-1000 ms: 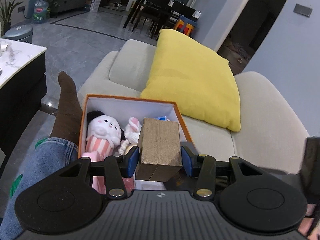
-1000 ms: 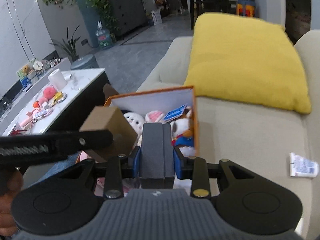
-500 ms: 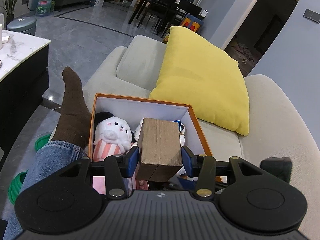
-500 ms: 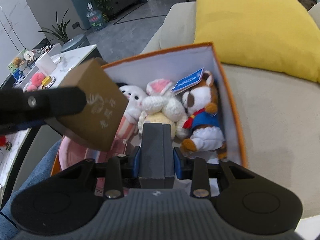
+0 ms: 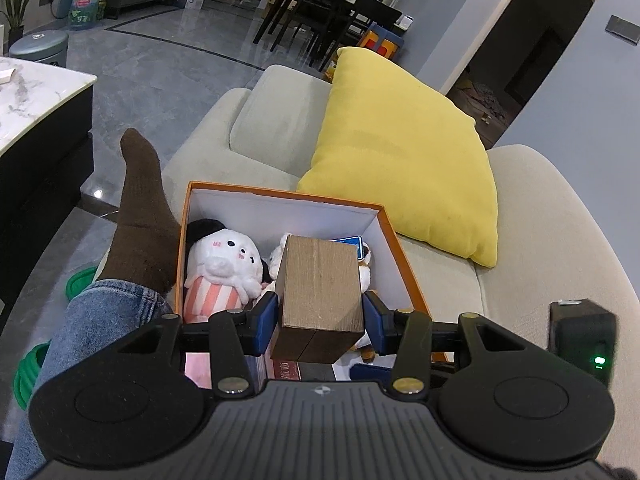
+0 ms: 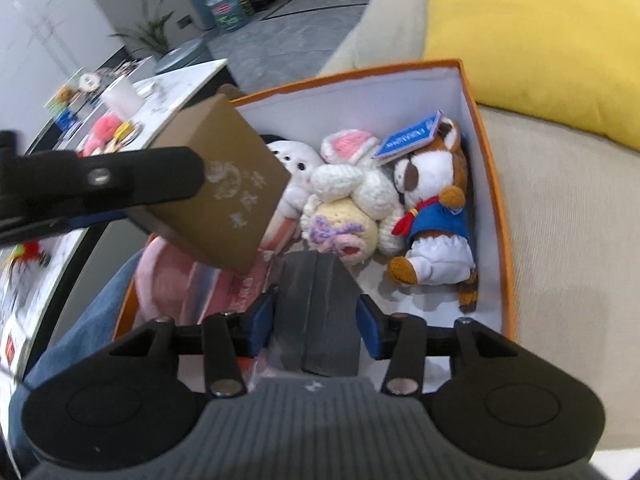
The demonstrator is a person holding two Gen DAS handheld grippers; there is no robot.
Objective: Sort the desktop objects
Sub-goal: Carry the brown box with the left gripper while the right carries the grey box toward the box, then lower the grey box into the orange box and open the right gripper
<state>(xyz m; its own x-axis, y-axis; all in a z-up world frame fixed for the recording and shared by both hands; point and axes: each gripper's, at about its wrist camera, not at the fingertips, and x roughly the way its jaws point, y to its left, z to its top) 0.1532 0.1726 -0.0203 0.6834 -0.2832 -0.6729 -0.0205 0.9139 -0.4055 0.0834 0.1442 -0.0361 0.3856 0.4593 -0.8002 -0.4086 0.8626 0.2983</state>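
My left gripper (image 5: pixel 320 322) is shut on a brown cardboard box (image 5: pixel 320 280) and holds it above the orange storage box (image 5: pixel 404 256) on the sofa. The brown box also shows in the right wrist view (image 6: pixel 224 184), tilted, over the storage box's left side. My right gripper (image 6: pixel 316 320) is shut on a dark grey box (image 6: pixel 316 312) low over the near end of the orange storage box (image 6: pixel 490 184). Inside lie a white and pink plush (image 5: pixel 220 264), a crocheted bunny (image 6: pixel 352 196) and a brown plush in blue clothes (image 6: pixel 436 208).
A yellow cushion (image 5: pixel 400 160) leans on the beige sofa (image 5: pixel 540 240) behind the box. A leg in jeans and a brown sock (image 5: pixel 140 216) lies left of it. A marble-topped table (image 6: pixel 132 112) with small items stands at the left.
Both grippers have moved closer over the orange box with their loads. The right gripper has dropped lower towards the toys. The brown box now hangs over the box's left side.
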